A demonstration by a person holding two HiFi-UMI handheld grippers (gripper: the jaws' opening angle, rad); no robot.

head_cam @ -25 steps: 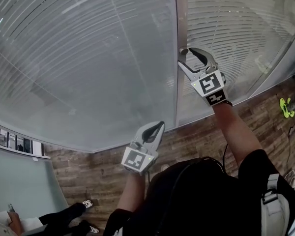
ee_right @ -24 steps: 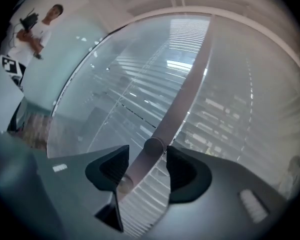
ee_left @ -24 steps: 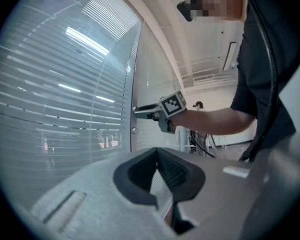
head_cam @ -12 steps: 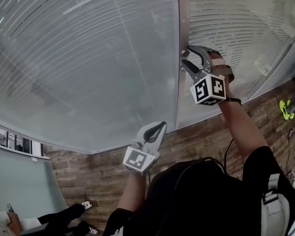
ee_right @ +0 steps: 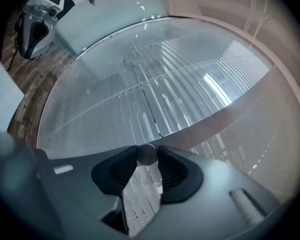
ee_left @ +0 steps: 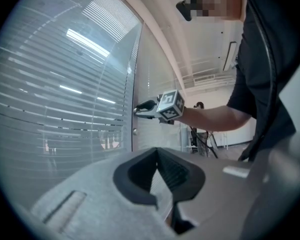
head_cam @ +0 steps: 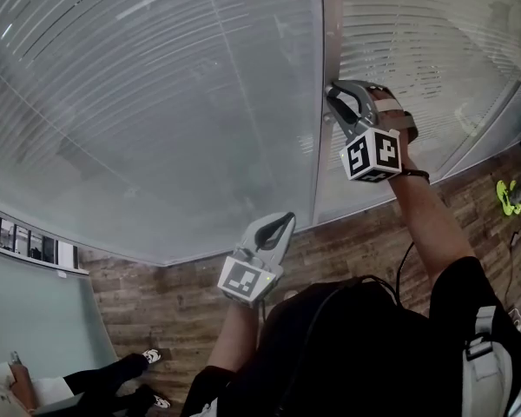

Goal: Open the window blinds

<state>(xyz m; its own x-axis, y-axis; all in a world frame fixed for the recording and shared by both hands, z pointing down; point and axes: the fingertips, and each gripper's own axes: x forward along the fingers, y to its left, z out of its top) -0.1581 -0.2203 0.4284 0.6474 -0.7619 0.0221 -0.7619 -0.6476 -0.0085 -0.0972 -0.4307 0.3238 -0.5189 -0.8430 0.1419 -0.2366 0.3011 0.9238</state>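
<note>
Black fabric of the person's shirt fills the bottom of the head view. Just above it the left tool is held low in front of the body, its jaws together with nothing between them and the left marker cube facing the camera; it hangs clear of the glass, over the brown plank floor. On that floor a yellow-green thing lies at the far right, too small to name; at the lower left a seated person's legs show.

Further up, the bare right forearm reaches to the right tool, which is turned so that two faces of the right marker cube show. Its jaws are closing; the right gripper view shows a small round grey knob between the pads, touching both. The knob sits on the pale upright post that parts two glass panes. Behind the glass on both sides hang the window blinds, their thin pale slats running level across each pane with narrow strips of light between them.
</note>
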